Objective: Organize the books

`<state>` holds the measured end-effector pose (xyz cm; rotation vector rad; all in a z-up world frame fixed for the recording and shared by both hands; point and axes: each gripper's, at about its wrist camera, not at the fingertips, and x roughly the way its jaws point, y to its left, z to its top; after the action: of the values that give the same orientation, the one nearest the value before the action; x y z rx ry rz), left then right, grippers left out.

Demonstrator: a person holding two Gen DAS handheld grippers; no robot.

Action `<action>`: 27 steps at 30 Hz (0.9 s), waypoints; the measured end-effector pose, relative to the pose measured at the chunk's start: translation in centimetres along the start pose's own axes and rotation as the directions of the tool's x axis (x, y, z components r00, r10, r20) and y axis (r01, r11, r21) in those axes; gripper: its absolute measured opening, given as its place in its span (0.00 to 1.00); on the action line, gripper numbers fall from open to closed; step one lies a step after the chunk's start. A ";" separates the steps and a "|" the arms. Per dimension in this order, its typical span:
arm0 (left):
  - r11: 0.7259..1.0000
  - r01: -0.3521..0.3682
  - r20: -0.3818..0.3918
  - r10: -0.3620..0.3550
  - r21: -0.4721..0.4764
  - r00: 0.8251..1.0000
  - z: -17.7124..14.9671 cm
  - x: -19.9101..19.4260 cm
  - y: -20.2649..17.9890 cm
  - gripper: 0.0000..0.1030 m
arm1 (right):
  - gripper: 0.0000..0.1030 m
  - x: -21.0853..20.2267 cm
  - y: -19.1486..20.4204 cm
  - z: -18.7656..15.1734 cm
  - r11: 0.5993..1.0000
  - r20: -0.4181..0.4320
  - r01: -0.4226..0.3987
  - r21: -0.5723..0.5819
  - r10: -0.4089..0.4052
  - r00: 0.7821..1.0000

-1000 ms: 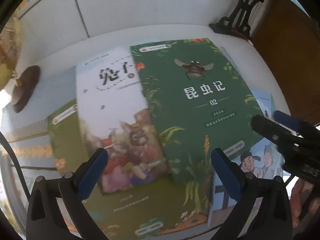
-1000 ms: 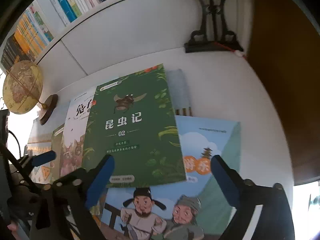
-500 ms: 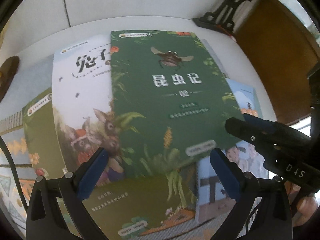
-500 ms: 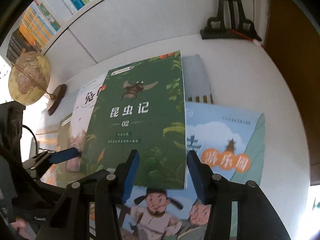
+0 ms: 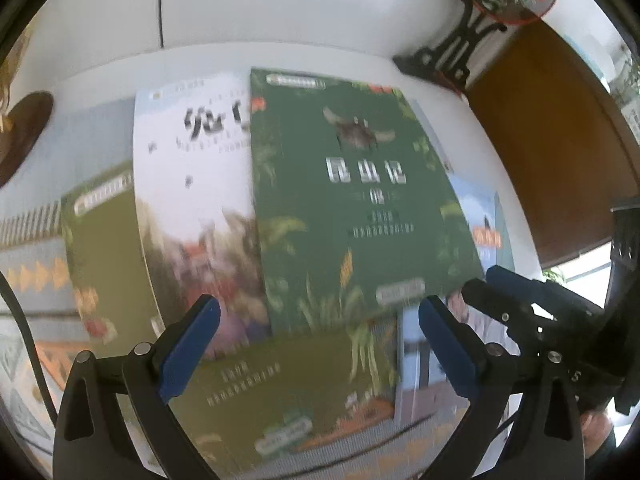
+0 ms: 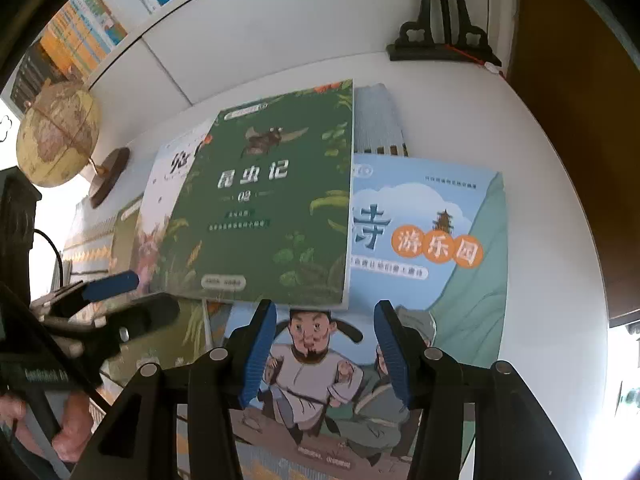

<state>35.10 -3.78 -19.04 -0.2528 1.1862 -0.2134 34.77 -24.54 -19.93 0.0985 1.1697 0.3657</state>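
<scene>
Right gripper [image 6: 324, 344]: jaws part-way apart after narrowing, hovering over the blue picture book [image 6: 432, 248], nothing between the pads. Left gripper [image 5: 320, 332]: jaws wide, clear of the covers beneath. Books lie flat and overlapping on the white shelf top [image 6: 532, 184]. Uppermost is the dark green book [image 6: 276, 200] with a beetle, leaf pattern and white title; it covers the left edge of the blue one and part of a white book [image 5: 192, 168]. An olive-green book [image 5: 280, 380] lies lowest left. Behind: a globe [image 6: 60, 136], a black stand [image 6: 444, 44]
</scene>
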 end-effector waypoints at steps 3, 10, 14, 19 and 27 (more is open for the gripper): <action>0.999 0.051 -0.020 -0.051 -0.002 0.999 1.0 1.0 -0.1 0.97 | 0.50 0.4 0.0 1.2 1.000 0.013 0.015 0.004 -0.015 1.000; 0.993 0.121 -0.025 -0.120 0.009 0.992 0.9 1.6 -0.7 0.95 | 0.49 2.1 0.1 3.2 1.000 0.016 -0.009 -0.016 0.009 1.000; 0.992 0.121 -0.021 -0.120 0.037 0.993 0.6 1.5 -1.0 0.95 | 0.48 2.1 0.9 2.7 0.998 0.029 0.012 -0.060 -0.010 1.000; 0.989 0.143 -0.022 -0.142 0.039 0.990 -1.0 0.5 -1.3 0.95 | 0.48 1.0 1.0 1.4 0.997 0.020 0.003 -0.082 -0.001 1.000; 0.976 0.215 -0.096 -0.212 0.020 0.972 -7.4 -0.3 -2.8 0.95 | 0.48 -2.2 0.0 -4.5 0.997 -0.030 -0.032 -0.068 0.030 0.999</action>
<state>28.04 -6.99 -20.48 -0.3474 1.2469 -0.4357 29.94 -25.74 -19.79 0.0520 1.1837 0.4355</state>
